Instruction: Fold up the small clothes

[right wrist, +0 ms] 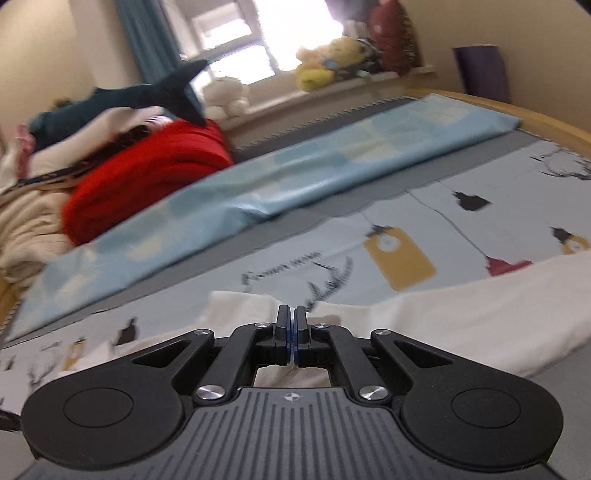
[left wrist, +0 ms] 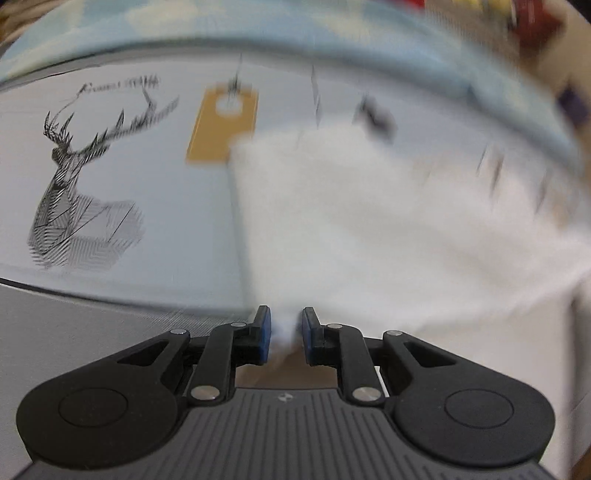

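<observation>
Blurring white garment (left wrist: 369, 229), left claw (left wrist: 286, 332) pinching

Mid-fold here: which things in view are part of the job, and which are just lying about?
Job:
white garment
left gripper, pinching its bunched edge
right gripper, shut on its edge

Lying about:
red blanket
shark plush
blue folded sheet
yellow plush

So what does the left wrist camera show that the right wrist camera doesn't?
Only the left wrist view shows the black line-drawn deer print on the bedsheet. Only the right wrist view shows the red folded blanket, the dark blue plush shark, the yellow plush toy and the window. Both show the white cotton garment, the mustard tag print and the light blue folded sheet. Each view shows its own gripper: left gripper jaws slightly apart around white fabric, right gripper jaws shut on it.
</observation>
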Demonstrator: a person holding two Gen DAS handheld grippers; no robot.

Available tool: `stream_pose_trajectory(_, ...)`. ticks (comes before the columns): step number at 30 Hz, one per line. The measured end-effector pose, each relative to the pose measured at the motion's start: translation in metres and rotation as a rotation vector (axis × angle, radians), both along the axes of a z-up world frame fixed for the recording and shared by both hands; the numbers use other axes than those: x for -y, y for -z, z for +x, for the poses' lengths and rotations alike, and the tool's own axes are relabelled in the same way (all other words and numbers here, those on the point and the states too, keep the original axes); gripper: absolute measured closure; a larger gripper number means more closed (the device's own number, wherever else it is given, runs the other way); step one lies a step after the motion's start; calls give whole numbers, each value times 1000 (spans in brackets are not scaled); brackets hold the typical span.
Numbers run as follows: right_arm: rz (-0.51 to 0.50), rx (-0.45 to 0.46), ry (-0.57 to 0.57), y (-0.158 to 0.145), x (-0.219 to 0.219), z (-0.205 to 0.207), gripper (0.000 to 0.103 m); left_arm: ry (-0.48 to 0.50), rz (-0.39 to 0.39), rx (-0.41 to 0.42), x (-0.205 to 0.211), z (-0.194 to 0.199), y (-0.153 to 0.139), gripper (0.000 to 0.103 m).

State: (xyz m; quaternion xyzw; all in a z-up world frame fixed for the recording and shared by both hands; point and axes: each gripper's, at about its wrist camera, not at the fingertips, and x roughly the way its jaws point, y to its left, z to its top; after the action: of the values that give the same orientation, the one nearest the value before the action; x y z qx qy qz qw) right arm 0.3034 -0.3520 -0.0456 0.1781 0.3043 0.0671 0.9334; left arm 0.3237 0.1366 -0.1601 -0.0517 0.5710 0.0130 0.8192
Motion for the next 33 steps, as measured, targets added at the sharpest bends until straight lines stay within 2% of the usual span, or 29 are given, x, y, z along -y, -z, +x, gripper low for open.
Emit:
stream_pose_trajectory(1,-12,-6,-9,0,1,-1,103,37,34,-26,-1,-3,3,66)
stream_pose_trajectory(2,-50,-57,-4,3,1,2,102,69,53,-41,-3,-5,3,64)
stream_pose_trajectory(4,-228,-350,41,31,1,16,102,73,53,-63,-7,-7,-2,65)
stream_pose_trajectory(5,-326,-464,94,45,2,18,98,84,72,-55,-6,-8,-7,66)
stream_pose_trajectory(6,-386,-508,171,52,8,17,94,107,107,-42,-1,-9,-13,66)
stream_pose_trajectory(7,-346,-470,206,49,14,15,94,120,127,-25,3,-9,-20,66)
stream_pose_trajectory(8,-262,-409,212,40,18,14,94,123,122,4,7,-9,-27,66)
stream_pose_trajectory(11,-114,-215,127,16,11,7,94,107,11,79,11,-7,-40,66)
stream_pose_trajectory(12,-76,-182,82,13,5,7,93,108,-17,86,14,-5,-40,66)
stream_pose_trajectory(14,-23,-205,-7,21,-3,9,84,110,-37,59,19,-1,-29,66)
stream_pose_trajectory(15,-35,-263,-34,30,-8,13,79,101,-25,15,21,1,-17,66)
stream_pose_trajectory(16,-89,-346,-34,43,-11,17,79,90,0,-35,22,3,-5,66)
stream_pose_trajectory(17,-160,-426,-8,57,-11,19,70,87,16,-50,22,4,4,66)
stream_pose_trajectory(18,-160,-447,15,62,-6,19,62,84,17,-44,23,5,3,66)
stream_pose_trajectory(20,-89,-430,68,51,6,20,61,56,19,-26,26,9,-8,66)
stream_pose_trajectory(22,-95,-349,119,33,19,15,60,40,16,38,32,12,-29,66)
stream_pose_trajectory(24,-87,-308,165,25,33,12,60,-4,-2,87,39,15,-47,65)
stream_pose_trajectory(28,-44,-311,308,29,81,1,60,-58,-61,160,65,16,-77,64)
stream_pose_trajectory(33,12,-303,479,38,147,-25,60,2,-96,216,113,17,-102,62)
